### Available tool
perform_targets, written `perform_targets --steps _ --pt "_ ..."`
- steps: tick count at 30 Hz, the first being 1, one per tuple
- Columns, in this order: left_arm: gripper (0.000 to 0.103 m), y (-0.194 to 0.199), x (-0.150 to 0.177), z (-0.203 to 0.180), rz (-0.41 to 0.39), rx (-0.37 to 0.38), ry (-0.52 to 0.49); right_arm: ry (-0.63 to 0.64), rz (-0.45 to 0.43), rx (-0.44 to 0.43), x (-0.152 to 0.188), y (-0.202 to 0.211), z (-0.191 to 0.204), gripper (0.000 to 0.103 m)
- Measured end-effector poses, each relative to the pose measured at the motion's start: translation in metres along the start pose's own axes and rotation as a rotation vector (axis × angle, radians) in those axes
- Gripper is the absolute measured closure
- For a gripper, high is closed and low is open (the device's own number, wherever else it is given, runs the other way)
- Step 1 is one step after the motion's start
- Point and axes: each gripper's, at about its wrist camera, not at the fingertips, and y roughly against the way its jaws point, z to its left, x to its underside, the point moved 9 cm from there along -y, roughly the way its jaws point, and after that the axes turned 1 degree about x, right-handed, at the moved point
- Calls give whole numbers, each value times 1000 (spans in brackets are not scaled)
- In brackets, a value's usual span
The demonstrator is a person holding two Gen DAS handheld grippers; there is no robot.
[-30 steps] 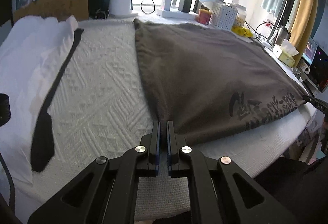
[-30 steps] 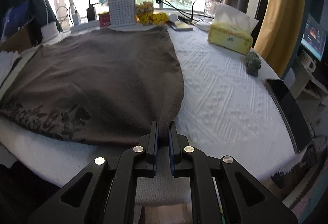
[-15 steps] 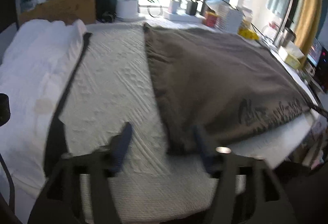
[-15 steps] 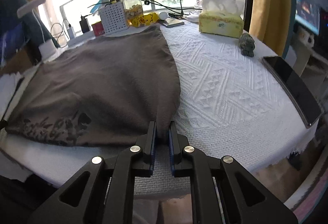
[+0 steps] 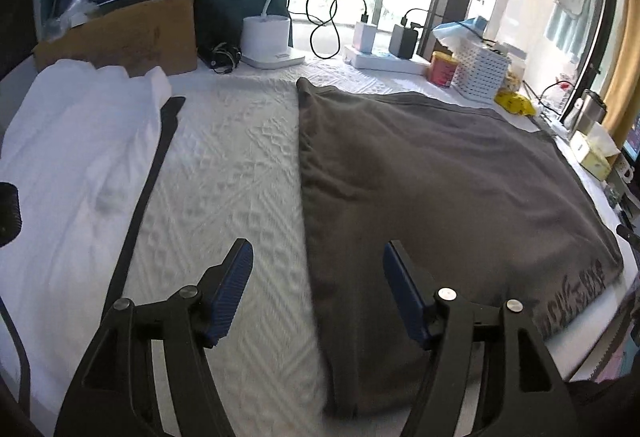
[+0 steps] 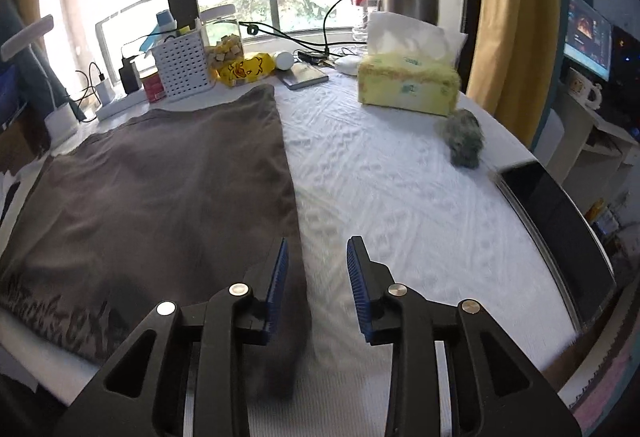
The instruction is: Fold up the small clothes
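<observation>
A flat grey-brown cotton garment (image 5: 432, 189) lies on the white-clothed counter (image 5: 224, 173); the left gripper (image 5: 318, 295) stands wide apart over its edge, the right gripper (image 6: 316, 277) is opening, nothing clamped

Matt brown cloth garment (image 5: 440, 189) on textured white woven tablecloth (image 5: 232, 173).

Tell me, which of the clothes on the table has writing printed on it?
The flat grey-brown shirt, with dark lettering near its front hem. The white garment at far left shows none; neither does the black strip beside it.
</observation>
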Motion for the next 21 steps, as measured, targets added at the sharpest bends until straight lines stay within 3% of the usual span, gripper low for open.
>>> perform_targets --steps 13,15,16,21 --pt "36 -36 -25 -14 70 -49 4 151 106 -94 -35 -74 28 71" --pt "36 -38 -30 -19 71 -52 -2 160 110 -96 -36 -75 29 82" --pt "36 -40 -31 -21 73 -55 -5 169 108 -92 -37 -76 29 94" --pt "36 -50 -35 -28 95 -85 -31 154 111 -88 -40 -79 27 96"
